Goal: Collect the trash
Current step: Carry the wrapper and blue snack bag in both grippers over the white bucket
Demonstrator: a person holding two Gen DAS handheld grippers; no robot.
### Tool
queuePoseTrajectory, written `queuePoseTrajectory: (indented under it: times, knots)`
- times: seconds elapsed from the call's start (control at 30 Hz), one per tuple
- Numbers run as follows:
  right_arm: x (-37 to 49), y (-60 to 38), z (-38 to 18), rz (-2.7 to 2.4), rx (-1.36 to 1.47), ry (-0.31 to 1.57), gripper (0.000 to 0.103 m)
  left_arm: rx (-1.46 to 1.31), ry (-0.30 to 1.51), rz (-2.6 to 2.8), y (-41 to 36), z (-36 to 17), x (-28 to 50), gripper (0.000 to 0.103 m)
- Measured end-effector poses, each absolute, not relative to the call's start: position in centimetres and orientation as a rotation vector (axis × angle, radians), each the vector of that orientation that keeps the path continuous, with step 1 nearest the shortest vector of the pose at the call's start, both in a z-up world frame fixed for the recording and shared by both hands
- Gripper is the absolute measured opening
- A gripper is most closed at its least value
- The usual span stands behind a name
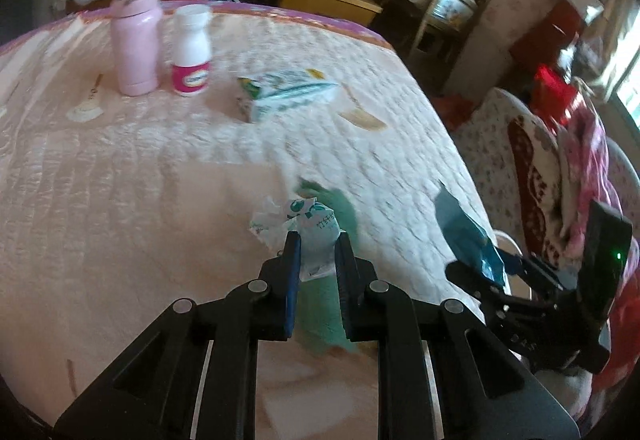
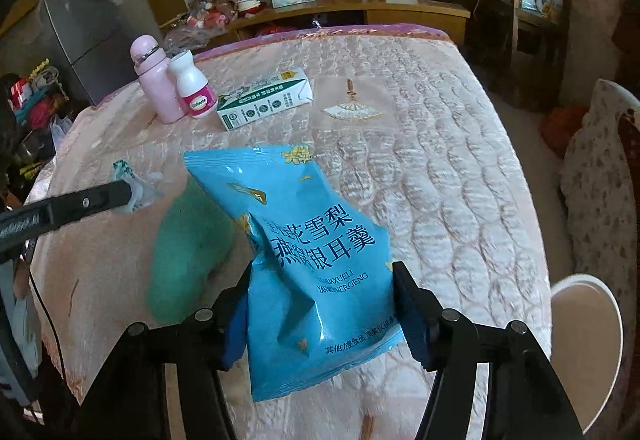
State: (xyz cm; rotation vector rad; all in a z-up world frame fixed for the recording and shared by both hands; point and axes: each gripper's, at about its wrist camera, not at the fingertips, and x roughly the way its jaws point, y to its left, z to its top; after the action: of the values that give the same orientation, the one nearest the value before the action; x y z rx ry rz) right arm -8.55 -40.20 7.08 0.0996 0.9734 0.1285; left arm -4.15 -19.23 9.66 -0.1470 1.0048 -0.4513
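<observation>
My left gripper (image 1: 319, 240) is shut on a crumpled white wrapper with green print (image 1: 308, 224), held just above the pink quilted tablecloth (image 1: 120, 200). In the right wrist view the same wrapper (image 2: 138, 184) sticks out past the left gripper's finger (image 2: 100, 198). My right gripper (image 2: 322, 272) is shut on a light blue snack bag (image 2: 304, 224), its pads pressing the bag's two sides so it creases. From the left wrist view that bag (image 1: 468, 236) hangs over the table's right edge. A green and white carton (image 2: 264, 100) lies on its side farther back.
A pink bottle (image 2: 154, 84) and a white bottle with a pink label (image 2: 192, 88) stand at the far left. A blurred green patch (image 2: 188, 248) lies on the cloth under the grippers. A white rounded seat (image 2: 584, 340) and padded chairs (image 1: 532, 176) stand right of the table.
</observation>
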Motion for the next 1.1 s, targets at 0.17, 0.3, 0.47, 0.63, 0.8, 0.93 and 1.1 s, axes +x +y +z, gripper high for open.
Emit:
queuePoseTrajectory:
  times: [0.17,0.3,0.47,0.63,0.8,0.93,1.1]
  knots:
    - [-10.5,-41.6,7.7,0.098,0.100,0.965,0.061,-0.109,0.986,-0.507,-22.0,10.4,-6.1,0.014]
    - [-11.8,-43.3,8.2,0.068,0.114,0.956,0.061,-0.091,0.985,-0.552,-24.3,10.6,-7.2,0.014]
    - [-13.2,-45.6,8.4,0.030,0.136,0.950,0.061,-0.068,0.994,-0.606,-27.4,10.7,-8.4,0.014]
    - [-14.4,-47.6,8.3,-0.004,0.149,0.952,0.061,-0.058,1.002,-0.645,-29.7,10.6,-9.2,0.014]
    - [-15.6,-50.0,8.1,-0.041,0.170,0.953,0.061,-0.036,1.012,-0.693,-32.5,10.5,-10.1,0.014]
    - [-16.6,-51.8,8.1,-0.071,0.182,0.953,0.061,-0.021,1.020,-0.733,-34.7,10.2,-10.9,0.014]
    - [-18.1,-54.4,7.9,-0.114,0.200,0.953,0.061,-0.004,1.027,-0.775,-37.2,10.3,-11.7,0.014]
